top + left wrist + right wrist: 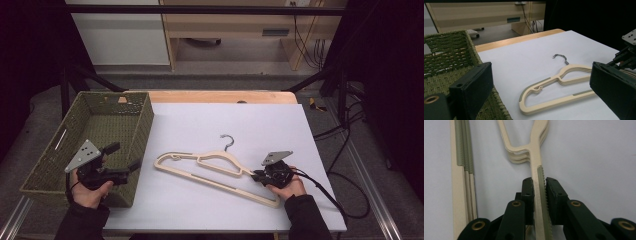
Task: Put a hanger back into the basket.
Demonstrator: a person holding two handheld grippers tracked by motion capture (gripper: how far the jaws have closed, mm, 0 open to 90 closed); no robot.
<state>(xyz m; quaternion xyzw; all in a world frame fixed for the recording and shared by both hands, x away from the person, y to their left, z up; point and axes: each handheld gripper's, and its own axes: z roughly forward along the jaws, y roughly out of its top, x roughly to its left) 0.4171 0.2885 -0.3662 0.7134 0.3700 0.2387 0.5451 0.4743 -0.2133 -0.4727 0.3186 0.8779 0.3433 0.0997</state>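
Right gripper view shows your right hand-held gripper clamped on one hanger shoulder; lift carelessly and the stack may fan apart.

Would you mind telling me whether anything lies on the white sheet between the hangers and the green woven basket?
Nothing visible does. The hangers lie stacked on the white sheet, held at one shoulder by the right tool. The open left tool hovers over the near wall of the basket.

Lab: black frame, trailing cables
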